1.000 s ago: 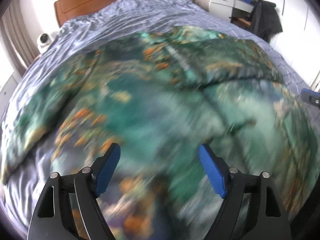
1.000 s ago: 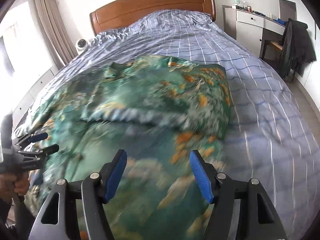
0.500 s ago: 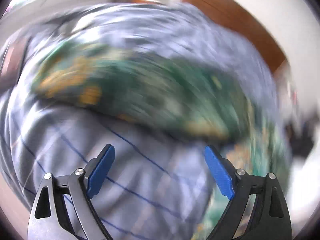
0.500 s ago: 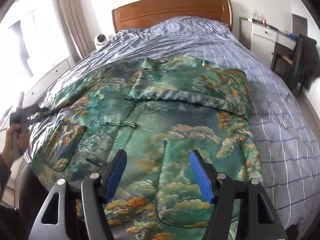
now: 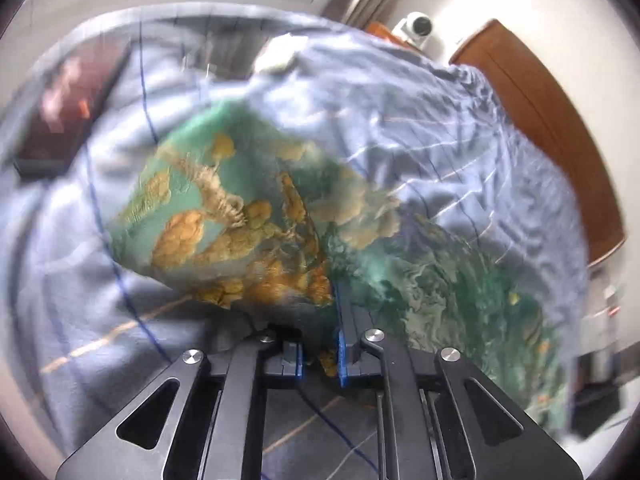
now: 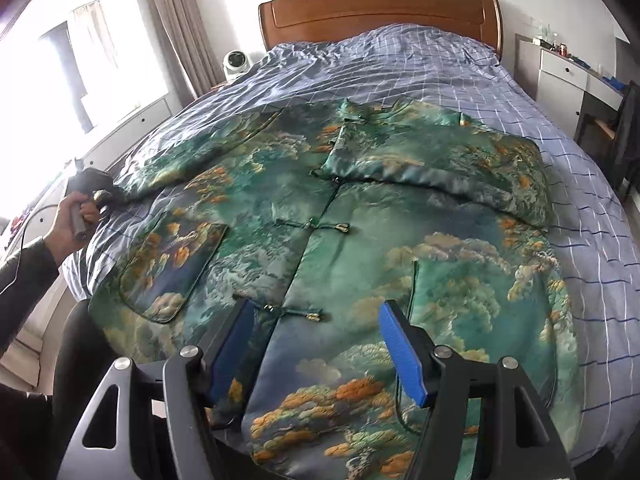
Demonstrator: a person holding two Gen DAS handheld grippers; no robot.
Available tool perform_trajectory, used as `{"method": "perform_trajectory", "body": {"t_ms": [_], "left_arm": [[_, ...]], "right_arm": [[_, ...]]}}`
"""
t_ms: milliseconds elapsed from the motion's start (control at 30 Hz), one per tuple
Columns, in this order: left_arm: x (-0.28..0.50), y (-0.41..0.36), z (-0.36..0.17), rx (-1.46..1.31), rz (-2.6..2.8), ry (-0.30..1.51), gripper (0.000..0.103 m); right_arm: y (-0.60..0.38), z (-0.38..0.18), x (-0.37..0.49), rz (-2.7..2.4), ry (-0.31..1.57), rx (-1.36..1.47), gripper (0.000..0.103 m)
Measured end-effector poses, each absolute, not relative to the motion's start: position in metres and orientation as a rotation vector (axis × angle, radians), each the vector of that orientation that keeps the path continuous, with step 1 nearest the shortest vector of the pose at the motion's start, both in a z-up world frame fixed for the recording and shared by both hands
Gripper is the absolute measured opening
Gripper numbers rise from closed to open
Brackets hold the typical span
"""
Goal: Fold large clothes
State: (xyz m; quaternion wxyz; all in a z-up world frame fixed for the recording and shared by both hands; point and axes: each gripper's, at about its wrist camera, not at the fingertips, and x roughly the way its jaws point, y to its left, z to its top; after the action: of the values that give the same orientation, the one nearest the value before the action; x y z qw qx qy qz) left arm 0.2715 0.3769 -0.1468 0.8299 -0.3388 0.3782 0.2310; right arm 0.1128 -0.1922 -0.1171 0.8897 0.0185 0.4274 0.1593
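A large green silk jacket (image 6: 320, 216) with orange and cloud patterns lies front up on the bed. Its right sleeve (image 6: 432, 160) is folded across the chest. Its left sleeve (image 6: 192, 152) stretches out toward the bed's left edge. My left gripper (image 5: 320, 354) is shut on the cuff of that sleeve (image 5: 224, 216); it shows in the right wrist view (image 6: 100, 196) at the far left, in a hand. My right gripper (image 6: 316, 344) is open and empty above the jacket's hem.
The bed (image 6: 600, 240) has a blue checked cover and a wooden headboard (image 6: 380, 12). A white fan (image 6: 236, 62) stands left of the headboard. A desk with a dark coat (image 6: 624, 136) is at the right. White drawers line the window wall.
My left gripper swung to the left sleeve end and shut on its cuff. My right gripper pulled back toward the hem and stayed open.
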Motion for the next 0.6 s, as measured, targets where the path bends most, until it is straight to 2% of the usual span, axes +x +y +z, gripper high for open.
{"method": "perform_trajectory", "body": {"t_ms": [133,333,467,600], "left_arm": [[0.266,0.328,-0.088,-0.376,0.478,0.729,0.008],[0.253,0.179,-0.014,0.188,0.284,0.520,0.008],[0.247,0.081,-0.019,0.439,0.129,0.466,0.008],[0.244,0.004,-0.060,0.580,-0.009,0.514,0.008]], "right_arm": [[-0.201,-0.113,0.109,0.314,0.867,0.064,0.067],[-0.217,-0.113,0.109,0.296,0.847,0.122,0.067],[-0.228,-0.113,0.105,0.284,0.834,0.151,0.067],[-0.239,-0.114,0.099,0.261,0.828,0.165,0.067]]}}
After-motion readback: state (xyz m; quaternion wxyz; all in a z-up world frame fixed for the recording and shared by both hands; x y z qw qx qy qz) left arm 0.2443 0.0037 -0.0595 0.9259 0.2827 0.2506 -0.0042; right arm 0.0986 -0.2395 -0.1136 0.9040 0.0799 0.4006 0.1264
